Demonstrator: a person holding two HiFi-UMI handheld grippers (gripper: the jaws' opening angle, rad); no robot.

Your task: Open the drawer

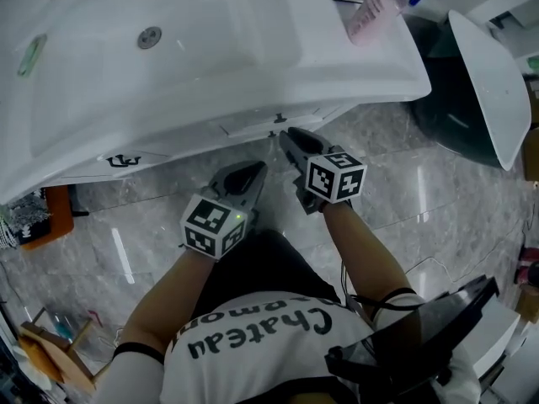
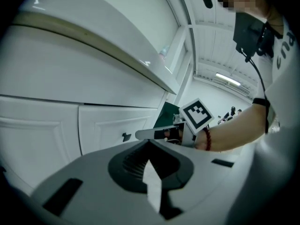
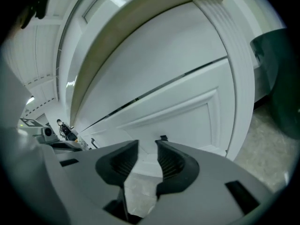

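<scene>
Head view: white washbasin seen from above, with its drain left of centre and a pink bottle lying at the far right corner. Both grippers are low in front of the cabinet beneath it, over a grey marble floor.

The drawer shows here only as a thin white strip under the basin rim. The right gripper points at it from close by. The left gripper is nearer the person and to the left.

Right gripper view: shows what the head view hides, the panelled drawer front below a dark seam, and its small dark knob. The right gripper has its jaws slightly spread, with nothing between them. The knob sits just beyond the gap and is not touched. A dark green bin stands at the right.

Left gripper view: the left gripper has its jaws pressed together at the tips, with nothing between them. This view alone shows a second white panel with its own dark knob. It also shows the right gripper from the side, its marker cube and a red bead bracelet on the wrist.

Writing: the shirt reads "Chateau", upside down in the head view; the second word is only partly legible. A dark mark on the cabinet edge is unreadable.
</scene>
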